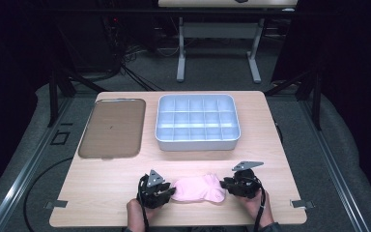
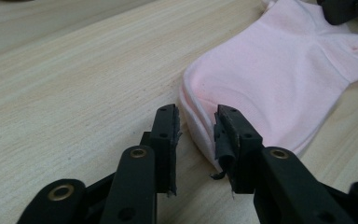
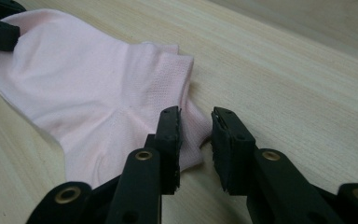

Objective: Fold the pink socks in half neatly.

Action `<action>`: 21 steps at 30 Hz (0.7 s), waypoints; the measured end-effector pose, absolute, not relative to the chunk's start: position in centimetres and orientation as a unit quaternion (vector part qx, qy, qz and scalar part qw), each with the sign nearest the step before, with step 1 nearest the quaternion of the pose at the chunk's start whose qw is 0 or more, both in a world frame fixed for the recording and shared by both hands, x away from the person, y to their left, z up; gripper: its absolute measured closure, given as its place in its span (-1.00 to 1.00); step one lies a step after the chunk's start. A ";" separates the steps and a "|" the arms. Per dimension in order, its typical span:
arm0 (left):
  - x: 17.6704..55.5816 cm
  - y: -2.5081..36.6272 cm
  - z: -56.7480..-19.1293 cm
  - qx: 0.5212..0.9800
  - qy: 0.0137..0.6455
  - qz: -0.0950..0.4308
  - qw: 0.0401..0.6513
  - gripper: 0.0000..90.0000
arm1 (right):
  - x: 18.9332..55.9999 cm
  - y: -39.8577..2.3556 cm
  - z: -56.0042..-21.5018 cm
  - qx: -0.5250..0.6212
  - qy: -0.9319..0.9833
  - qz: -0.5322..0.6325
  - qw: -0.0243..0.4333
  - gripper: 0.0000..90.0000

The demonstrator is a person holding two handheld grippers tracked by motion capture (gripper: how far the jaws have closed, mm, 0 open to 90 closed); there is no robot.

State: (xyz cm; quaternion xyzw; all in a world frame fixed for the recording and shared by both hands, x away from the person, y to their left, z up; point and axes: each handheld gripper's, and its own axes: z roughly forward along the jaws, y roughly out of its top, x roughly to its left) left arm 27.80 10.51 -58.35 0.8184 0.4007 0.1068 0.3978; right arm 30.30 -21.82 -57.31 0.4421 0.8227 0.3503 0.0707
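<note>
A pale pink ankle sock point(image 1: 198, 188) lies flat near the table's front edge, between my two grippers. My left gripper point(image 1: 166, 191) is at its left end. In the left gripper view the jaws point(image 2: 196, 116) straddle the sock's rounded toe edge point(image 2: 279, 70) with a gap still showing; one pad touches the fabric. My right gripper point(image 1: 227, 184) is at the sock's right end. In the right gripper view its jaws point(image 3: 196, 116) stand apart around a corner of the sock point(image 3: 88, 88) by the cuff. Both grippers rest low on the wood.
On the wooden table point(image 1: 101, 183), a brown flat tray point(image 1: 112, 128) lies at the back left. Beside it at the back middle stands a white box with several compartments point(image 1: 197, 123). Another table's legs stand beyond the far edge.
</note>
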 end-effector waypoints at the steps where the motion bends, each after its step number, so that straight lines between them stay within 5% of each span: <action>1: 27.7 10.5 -58.4 0.819 0.399 0.107 0.399 0.61 | 30.3 -21.8 -57.3 0.441 0.824 0.350 0.067 0.68; 21: 27.6 10.9 -59.0 0.804 0.401 0.094 0.428 0.88 | 29.8 -22.0 -57.0 0.451 0.814 0.360 0.068 0.95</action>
